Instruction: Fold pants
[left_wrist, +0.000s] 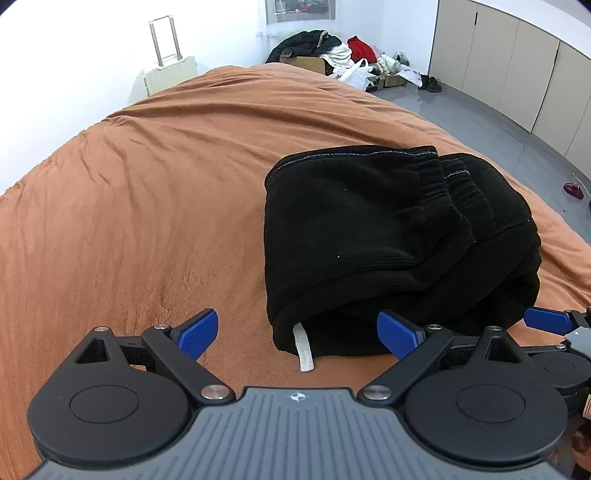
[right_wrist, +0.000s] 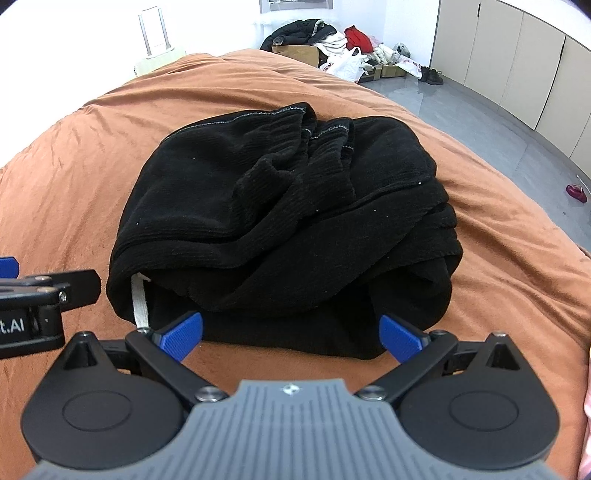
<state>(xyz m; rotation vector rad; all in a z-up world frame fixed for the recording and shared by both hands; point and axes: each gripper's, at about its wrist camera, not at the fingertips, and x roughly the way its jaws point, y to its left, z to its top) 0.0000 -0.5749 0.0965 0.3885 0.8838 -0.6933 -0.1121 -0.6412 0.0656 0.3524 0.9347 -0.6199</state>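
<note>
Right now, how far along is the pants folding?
Nearly finished, it seems. Done: the black pants lie as a compact, layered bundle on the orange blanket. In hand: nothing; the left tongs and right tongs are open, just short of it. Left: perhaps tucking in the white drawstring.
</note>
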